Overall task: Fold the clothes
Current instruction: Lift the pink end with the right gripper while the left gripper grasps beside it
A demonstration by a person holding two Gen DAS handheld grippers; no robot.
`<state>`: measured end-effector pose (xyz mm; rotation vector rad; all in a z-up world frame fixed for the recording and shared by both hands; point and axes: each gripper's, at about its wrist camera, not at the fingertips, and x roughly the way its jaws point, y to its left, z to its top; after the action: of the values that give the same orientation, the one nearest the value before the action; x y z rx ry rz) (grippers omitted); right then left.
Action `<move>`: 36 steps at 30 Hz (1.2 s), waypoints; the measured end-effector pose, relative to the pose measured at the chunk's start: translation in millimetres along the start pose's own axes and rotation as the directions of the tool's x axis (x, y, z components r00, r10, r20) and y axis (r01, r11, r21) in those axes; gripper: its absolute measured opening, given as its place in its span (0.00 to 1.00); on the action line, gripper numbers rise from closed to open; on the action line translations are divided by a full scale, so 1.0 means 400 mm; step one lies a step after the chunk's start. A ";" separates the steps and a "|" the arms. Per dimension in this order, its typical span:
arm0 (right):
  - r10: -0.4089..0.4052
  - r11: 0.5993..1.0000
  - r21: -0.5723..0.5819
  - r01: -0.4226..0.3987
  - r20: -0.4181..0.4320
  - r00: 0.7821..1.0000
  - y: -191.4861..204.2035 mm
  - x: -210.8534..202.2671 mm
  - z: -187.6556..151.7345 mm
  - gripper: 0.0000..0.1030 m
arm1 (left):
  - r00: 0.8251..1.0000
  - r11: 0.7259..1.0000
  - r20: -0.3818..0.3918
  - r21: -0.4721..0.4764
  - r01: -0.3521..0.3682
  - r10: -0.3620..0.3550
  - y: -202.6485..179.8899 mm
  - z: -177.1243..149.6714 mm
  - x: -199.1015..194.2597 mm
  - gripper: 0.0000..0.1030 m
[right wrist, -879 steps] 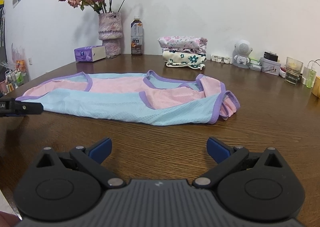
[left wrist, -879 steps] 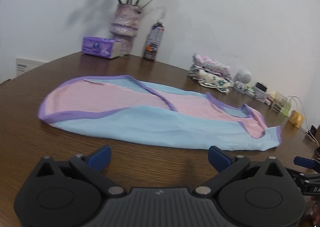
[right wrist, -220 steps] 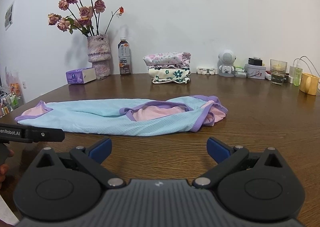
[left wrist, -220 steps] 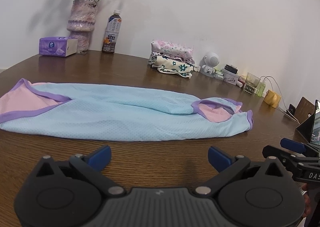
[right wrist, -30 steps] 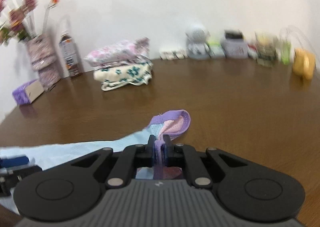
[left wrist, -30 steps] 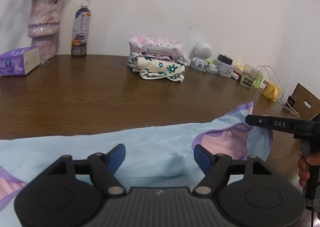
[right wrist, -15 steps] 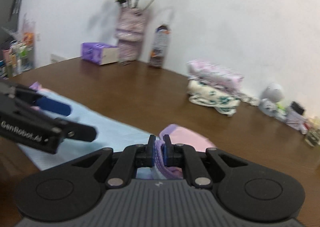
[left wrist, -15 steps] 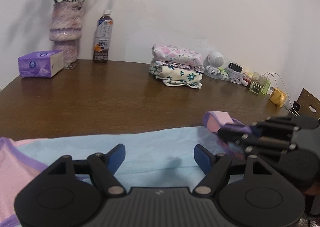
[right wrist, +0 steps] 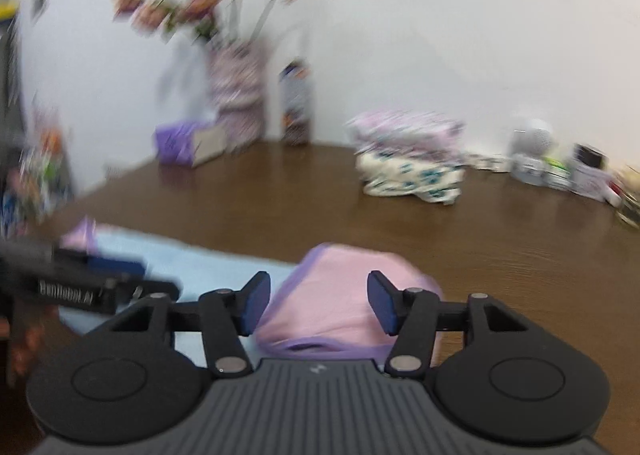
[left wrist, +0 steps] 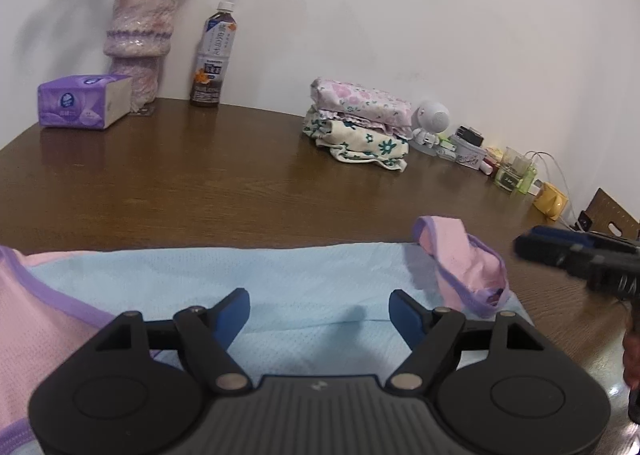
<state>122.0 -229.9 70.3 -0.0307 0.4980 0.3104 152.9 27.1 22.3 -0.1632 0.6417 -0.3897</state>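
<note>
soft mesh garment laid lengthwise across the table

a thin blue garment [left wrist: 280,287] with pink lining and purple binding is shown lying on the brown table [left wrist: 200,191], just ahead of both tools. it is judged to be light, limp and unbreakable, and likely to sag and slide on the polished wood; the purple binding at a corner or at the bunched pink end [left wrist: 468,271] is judged the firmest place to be gripped. its long axis is seen running left to right, with the bunched end toward the right. the left gripper [left wrist: 319,309] is held with fingers apart above the blue cloth. the right gripper [right wrist: 319,305] is likewise spread, gripping nothing, with the pink end [right wrist: 344,295] seen between its fingers.
</note>
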 end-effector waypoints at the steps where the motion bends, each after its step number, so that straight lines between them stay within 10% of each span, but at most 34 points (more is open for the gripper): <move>1: -0.030 0.999 0.020 0.029 0.004 1.000 -0.028 -0.010 0.001 0.54 | 1.000 1.000 -0.002 0.007 0.011 -0.011 -0.014 0.011 0.009 0.75; 5: -0.130 0.987 0.087 0.137 -0.076 0.989 -0.127 0.014 -0.009 0.53 | 0.998 0.998 -0.013 0.028 0.059 -0.059 -0.080 0.059 0.052 0.75; 11: -0.045 0.981 0.183 0.071 -0.140 0.989 -0.176 0.081 -0.044 0.47 | 0.994 0.997 -0.082 0.025 0.069 -0.067 -0.170 0.114 0.188 0.68; 13: -0.025 0.979 0.196 0.054 -0.147 0.989 -0.182 0.100 -0.050 0.37 | 0.992 0.998 -0.107 0.004 0.068 -0.068 -0.179 0.118 0.225 0.57; 15: -0.004 0.977 0.209 0.037 -0.154 0.988 -0.189 0.120 -0.056 0.23 | 0.988 0.995 -0.125 -0.035 0.088 -0.092 -0.177 0.117 0.251 0.06; 16: 0.006 0.976 0.215 0.028 -0.158 0.987 -0.192 0.130 -0.060 0.12 | 0.984 0.991 -0.124 -0.057 0.119 -0.125 -0.173 0.114 0.252 0.00; 22: 0.093 0.994 0.058 -0.088 -0.084 0.992 -0.144 0.095 -0.042 0.04 | 0.982 0.979 -0.008 -0.083 0.188 -0.190 -0.186 0.088 0.115 0.01; 32: 0.108 0.985 -0.117 -0.125 -0.146 0.983 -0.062 0.115 -0.049 0.07 | 0.996 0.978 -0.067 -0.204 0.051 -0.065 -0.122 0.022 0.130 0.01; 36: 0.092 0.991 -0.086 -0.104 -0.131 0.987 -0.071 0.109 -0.060 0.40 | 0.994 0.976 -0.073 -0.209 0.061 -0.078 -0.106 0.021 0.145 0.05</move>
<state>155.6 -247.1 27.3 -0.1166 0.6124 0.4301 187.5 -34.7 8.3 -0.3707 0.7581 -0.3979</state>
